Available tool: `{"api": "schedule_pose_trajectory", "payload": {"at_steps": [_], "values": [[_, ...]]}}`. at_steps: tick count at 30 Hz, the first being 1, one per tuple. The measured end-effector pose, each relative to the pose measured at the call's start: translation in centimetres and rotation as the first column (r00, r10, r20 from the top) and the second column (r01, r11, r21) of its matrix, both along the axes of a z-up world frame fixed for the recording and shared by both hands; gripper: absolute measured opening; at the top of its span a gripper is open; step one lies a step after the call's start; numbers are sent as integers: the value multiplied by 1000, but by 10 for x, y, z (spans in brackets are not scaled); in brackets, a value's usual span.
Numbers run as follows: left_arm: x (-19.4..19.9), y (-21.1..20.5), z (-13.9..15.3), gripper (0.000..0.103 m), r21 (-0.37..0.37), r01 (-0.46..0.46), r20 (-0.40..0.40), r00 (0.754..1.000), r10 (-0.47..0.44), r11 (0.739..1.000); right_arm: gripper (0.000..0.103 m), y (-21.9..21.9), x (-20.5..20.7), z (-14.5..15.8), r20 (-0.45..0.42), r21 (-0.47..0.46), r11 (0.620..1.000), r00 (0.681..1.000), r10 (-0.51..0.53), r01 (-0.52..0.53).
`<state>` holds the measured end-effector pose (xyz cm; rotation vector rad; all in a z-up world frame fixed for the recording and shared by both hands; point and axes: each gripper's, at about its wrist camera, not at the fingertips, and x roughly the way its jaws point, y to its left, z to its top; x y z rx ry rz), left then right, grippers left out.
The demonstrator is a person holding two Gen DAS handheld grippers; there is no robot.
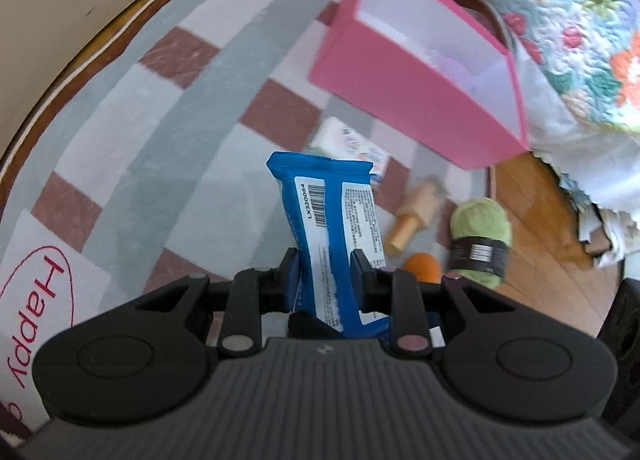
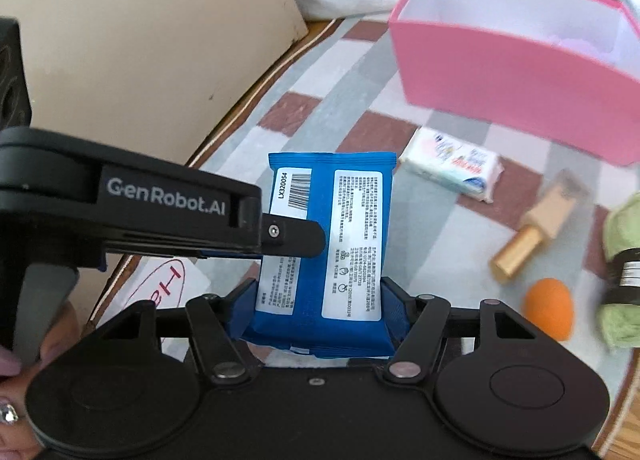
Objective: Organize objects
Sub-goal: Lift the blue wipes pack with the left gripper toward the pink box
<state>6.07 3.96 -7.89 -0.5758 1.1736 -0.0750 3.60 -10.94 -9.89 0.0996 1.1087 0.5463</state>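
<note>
Checked rug point(image 1: 192, 108) holds four loose things; both left tongs point(image 1: 325, 276) and right tongs point(image 2: 318, 312) clench the blue packet point(image 2: 332, 244), not yet in the pink box point(image 2: 516, 72).

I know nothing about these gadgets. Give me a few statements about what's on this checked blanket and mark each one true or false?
1. Both tongs grip the blue plastic wipes packet. True: the left tongs pinch it narrowly and the right tongs clamp its wide lower part.
2. The pink rectangular box has a lid on. False: its top is open, showing a white inside.
3. The orange egg-shaped sponge lies inside the pink box. False: it lies on the blanket, near the green yarn ball.
4. A white soap-like packet lies on the blanket between the blue packet and the box. True.
5. The gold-capped beige bottle stands upright. False: it lies on its side.
</note>
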Motion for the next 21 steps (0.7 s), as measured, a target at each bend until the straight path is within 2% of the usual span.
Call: {"api": "schedule_pose_trajectory", "payload": {"at_steps": [4,10,21], "values": [[4,-6,30,25,-28,33,35,999,-32,999,70,-10,-6,30,50,-21,1000,999,1,0],[17,-15,82,25,-16,71,132,989,-68,997,70,-23,1,77,154,-27,1000,988,-3,7],[79,-28,152,25,95,148,242,956,-167,984,70,-40,53,134,255,33,999,966,-35,28]]}}
